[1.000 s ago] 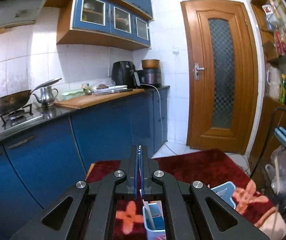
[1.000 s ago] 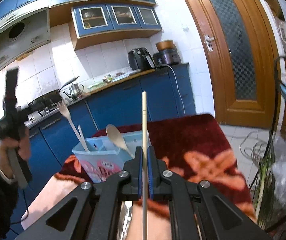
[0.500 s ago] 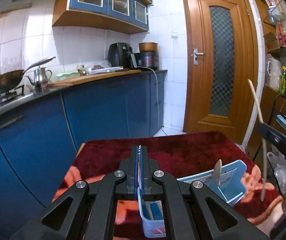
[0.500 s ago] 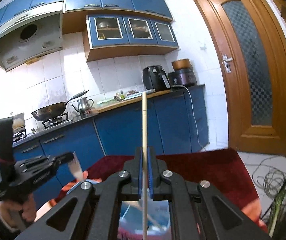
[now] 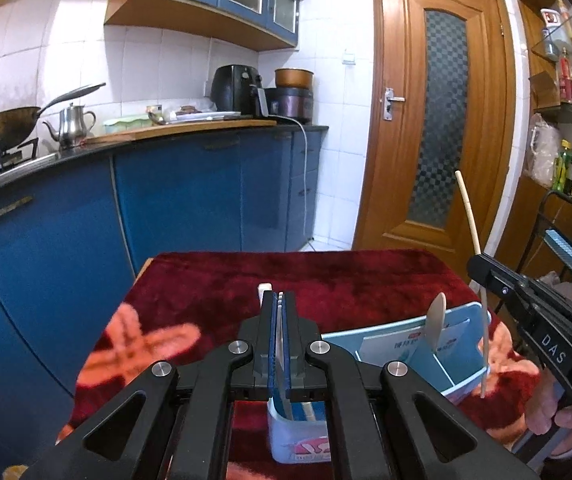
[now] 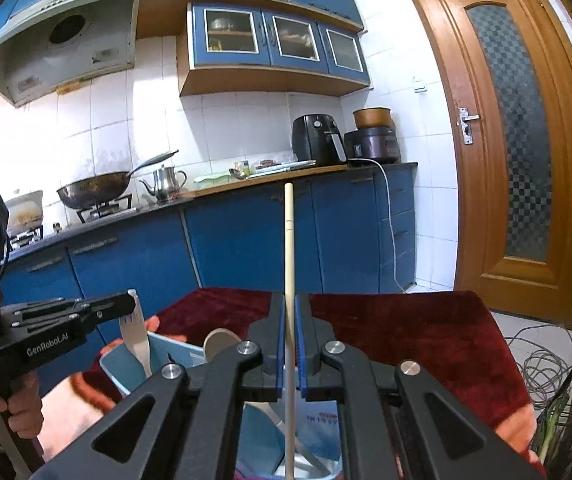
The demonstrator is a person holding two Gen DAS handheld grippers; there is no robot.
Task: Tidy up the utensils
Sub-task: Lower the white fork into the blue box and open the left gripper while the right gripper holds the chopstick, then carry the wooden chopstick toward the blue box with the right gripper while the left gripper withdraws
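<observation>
A light blue utensil holder [image 5: 426, 356] with compartments stands on the red cloth-covered table [image 5: 326, 276]. My left gripper [image 5: 281, 300] is shut on a white plastic fork [image 6: 136, 334] and holds it upright in the holder's left compartment. My right gripper [image 6: 290, 300] is shut on a pale wooden chopstick [image 6: 289, 280], held upright above the holder [image 6: 166, 354]; it also shows in the left wrist view [image 5: 474, 264]. A wooden spoon [image 5: 435, 322] stands in a middle compartment.
Blue kitchen cabinets [image 5: 190, 192] and a dark counter with a wok [image 5: 2, 128], a kettle [image 5: 71, 122] and an air fryer [image 5: 235, 89] run behind the table. A wooden door [image 5: 438, 120] is at the back right. Cables [image 6: 542, 360] lie on the floor at the right.
My left gripper has come down over the holder with the fork. My right gripper has moved in over the holder with the chopstick upright.
</observation>
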